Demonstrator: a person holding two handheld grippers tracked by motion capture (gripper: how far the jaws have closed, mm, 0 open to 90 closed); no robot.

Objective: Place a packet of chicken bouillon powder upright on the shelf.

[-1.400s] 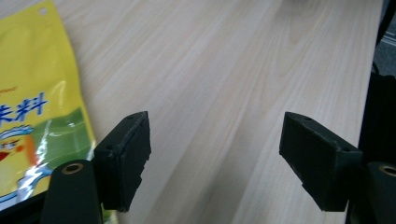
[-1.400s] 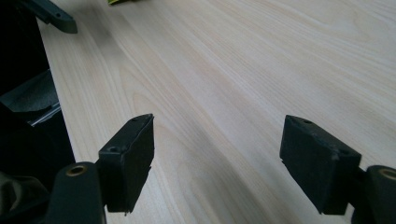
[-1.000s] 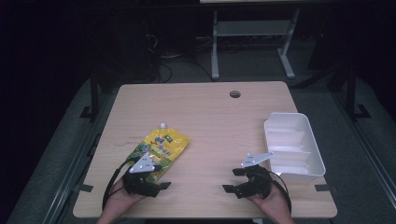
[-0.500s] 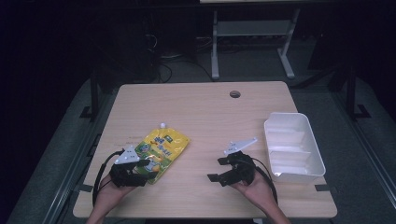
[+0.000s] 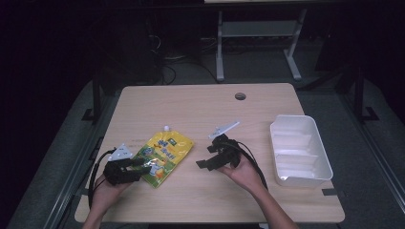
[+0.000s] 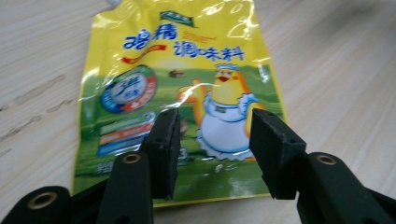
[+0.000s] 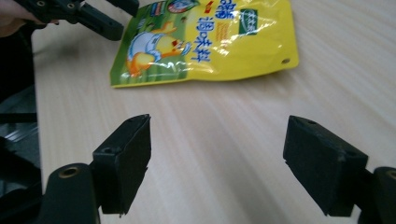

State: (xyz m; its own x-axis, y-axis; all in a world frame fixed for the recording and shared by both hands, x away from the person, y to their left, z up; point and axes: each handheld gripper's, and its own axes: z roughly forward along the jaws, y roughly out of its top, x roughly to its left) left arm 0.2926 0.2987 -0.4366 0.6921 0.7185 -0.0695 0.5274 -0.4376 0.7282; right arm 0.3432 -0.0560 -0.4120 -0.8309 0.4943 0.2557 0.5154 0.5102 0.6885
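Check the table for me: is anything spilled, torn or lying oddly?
Nothing stands out. The yellow pouch lies flat and intact on the table, angled, with its white cap pointing away. The white tray sits upright near the right edge. No spill is visible.

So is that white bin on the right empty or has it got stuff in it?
Empty: the white bin shows bare dividers and bare floor in the high view.
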